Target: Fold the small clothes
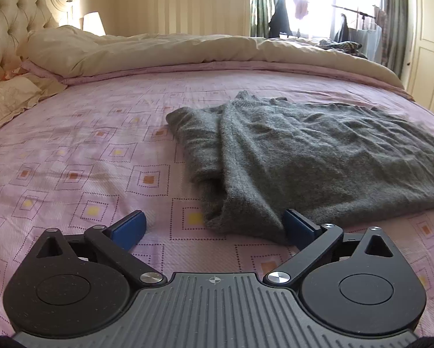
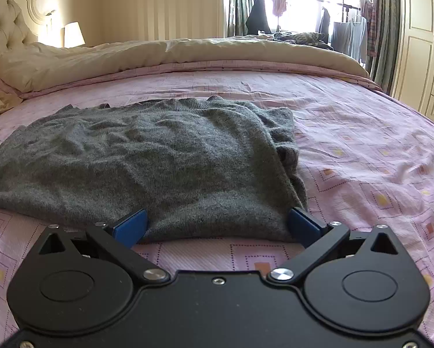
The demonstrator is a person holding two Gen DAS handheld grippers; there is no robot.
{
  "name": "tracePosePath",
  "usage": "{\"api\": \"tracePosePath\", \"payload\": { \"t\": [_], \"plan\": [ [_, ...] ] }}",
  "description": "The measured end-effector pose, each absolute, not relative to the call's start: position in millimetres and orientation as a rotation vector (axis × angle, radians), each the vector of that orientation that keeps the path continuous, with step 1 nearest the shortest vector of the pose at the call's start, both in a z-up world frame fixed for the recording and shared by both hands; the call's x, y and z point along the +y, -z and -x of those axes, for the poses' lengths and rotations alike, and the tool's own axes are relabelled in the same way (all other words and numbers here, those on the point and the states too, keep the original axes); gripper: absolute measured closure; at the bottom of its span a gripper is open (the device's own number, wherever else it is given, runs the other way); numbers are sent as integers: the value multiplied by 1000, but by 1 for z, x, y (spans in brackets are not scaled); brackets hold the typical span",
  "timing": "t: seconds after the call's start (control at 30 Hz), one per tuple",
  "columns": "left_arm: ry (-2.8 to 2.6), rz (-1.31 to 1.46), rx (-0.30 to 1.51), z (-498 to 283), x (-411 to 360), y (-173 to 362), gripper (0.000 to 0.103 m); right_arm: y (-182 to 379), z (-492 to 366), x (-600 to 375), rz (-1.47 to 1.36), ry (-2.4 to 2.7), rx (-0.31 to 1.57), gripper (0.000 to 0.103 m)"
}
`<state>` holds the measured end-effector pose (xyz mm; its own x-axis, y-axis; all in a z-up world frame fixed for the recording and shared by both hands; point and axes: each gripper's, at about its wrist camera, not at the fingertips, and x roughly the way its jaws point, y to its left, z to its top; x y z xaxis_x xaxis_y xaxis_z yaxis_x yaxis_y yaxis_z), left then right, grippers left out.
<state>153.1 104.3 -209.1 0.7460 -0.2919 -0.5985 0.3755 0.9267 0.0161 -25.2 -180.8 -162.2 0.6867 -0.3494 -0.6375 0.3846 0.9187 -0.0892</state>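
Note:
A grey knitted sweater [image 1: 303,156] lies flat on the pink patterned bedspread [image 1: 86,150], its sides folded inward. In the left wrist view my left gripper [image 1: 214,226] is open just short of the sweater's near left corner, whose fabric reaches between the blue fingers. In the right wrist view the sweater [image 2: 159,156] fills the middle, and my right gripper [image 2: 218,224] is open at its near right hem. The hem edge sits between the blue pads [image 2: 131,226], which stand wide apart. Nothing is clamped.
A cream duvet [image 1: 173,52] is bunched across the far side of the bed. A tufted headboard [image 1: 11,29] and lamp [image 1: 93,23] stand at left. A clothes rack [image 2: 347,26] by the window and a cream wardrobe [image 2: 425,43] are at right.

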Motion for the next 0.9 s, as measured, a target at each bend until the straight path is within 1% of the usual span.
{"api": "tracePosePath", "payload": {
  "t": [0.33, 0.5, 0.67, 0.9],
  "plan": [
    [356, -155, 625, -152, 103, 210, 0, 156, 38, -182, -95, 359, 671, 1],
    [354, -160, 624, -152, 103, 211, 0, 129, 56, -187, -101, 281, 551, 1],
    [354, -161, 624, -152, 104, 211, 0, 111, 29, -229, -201, 257, 547, 1],
    [355, -160, 624, -152, 104, 211, 0, 122, -7, -251, -189, 202, 613, 1]
  ]
}}
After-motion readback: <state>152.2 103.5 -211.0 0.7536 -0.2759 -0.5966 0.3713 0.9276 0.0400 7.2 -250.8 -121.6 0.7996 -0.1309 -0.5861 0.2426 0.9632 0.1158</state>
